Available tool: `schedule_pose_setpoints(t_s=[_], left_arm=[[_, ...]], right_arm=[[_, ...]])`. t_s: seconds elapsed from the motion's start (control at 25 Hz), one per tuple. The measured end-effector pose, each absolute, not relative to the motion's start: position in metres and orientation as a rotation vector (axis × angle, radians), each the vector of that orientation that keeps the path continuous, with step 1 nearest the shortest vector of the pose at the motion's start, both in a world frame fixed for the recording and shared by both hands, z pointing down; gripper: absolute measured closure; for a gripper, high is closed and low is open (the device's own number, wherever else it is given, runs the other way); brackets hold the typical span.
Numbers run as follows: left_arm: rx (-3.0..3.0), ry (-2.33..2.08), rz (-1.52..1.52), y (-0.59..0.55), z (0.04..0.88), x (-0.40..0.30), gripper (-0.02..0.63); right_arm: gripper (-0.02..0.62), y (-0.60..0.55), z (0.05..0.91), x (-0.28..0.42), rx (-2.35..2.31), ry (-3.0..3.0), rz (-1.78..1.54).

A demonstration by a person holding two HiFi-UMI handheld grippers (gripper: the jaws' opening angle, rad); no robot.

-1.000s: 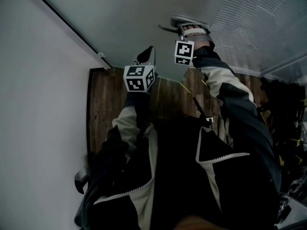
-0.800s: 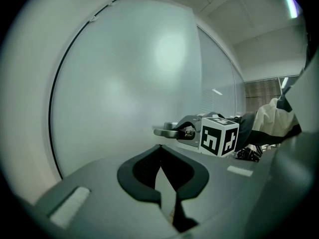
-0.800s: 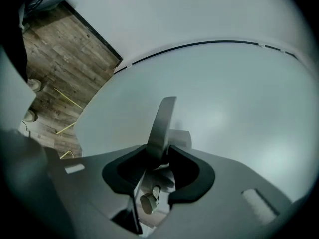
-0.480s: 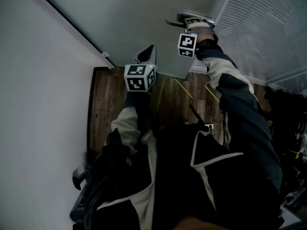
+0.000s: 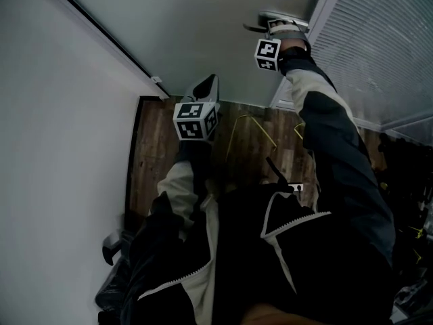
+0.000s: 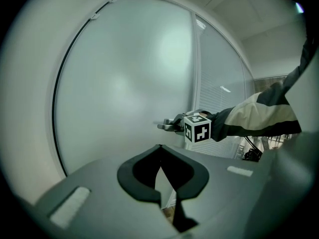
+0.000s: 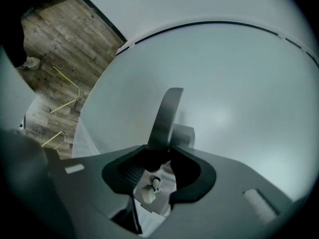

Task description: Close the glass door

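The frosted glass door [image 5: 203,26] fills the top of the head view. Its grey lever handle [image 5: 270,20] sits near the door's right edge, and my right gripper [image 5: 260,24] is shut on it with the arm stretched out. In the right gripper view the handle [image 7: 167,113] rises from between the jaws of the right gripper [image 7: 159,151]. My left gripper [image 5: 206,87] hangs lower and to the left, close in front of the glass, shut with nothing in it. The left gripper view shows its own tips [image 6: 159,147] together and the right gripper [image 6: 167,126] on the handle.
A white wall [image 5: 54,114] runs along the left. A slatted panel [image 5: 379,39] and its white frame [image 5: 318,19] stand just right of the handle. Wood floor [image 5: 155,147] lies below, with a yellow wire frame [image 5: 247,131]. Dark clutter [image 5: 413,181] sits at far right.
My right gripper has moved right with the handle, and the door's edge has swung closer to the slatted panel's frame. The left gripper has barely shifted.
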State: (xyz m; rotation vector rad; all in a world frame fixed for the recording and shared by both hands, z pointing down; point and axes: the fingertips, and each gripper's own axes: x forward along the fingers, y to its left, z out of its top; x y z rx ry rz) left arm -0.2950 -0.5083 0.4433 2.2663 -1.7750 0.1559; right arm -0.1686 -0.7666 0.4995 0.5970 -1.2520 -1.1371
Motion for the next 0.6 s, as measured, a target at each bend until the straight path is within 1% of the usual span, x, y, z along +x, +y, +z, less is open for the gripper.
schedule_pose_setpoints(t_s=[0.2, 0.6], left_arm=[[2.232, -1.814, 0.177, -0.498, 0.449, -0.311, 0.601], [2.209, -1.845, 0.210, -0.491, 0.454, -0.313, 0.601]], right_arm=[[0.445, -0.784, 0.502, -0.177, 0.593, -1.245, -1.135], [0.440, -0.804, 0.506, -0.174, 0.622, -1.271, -1.118]])
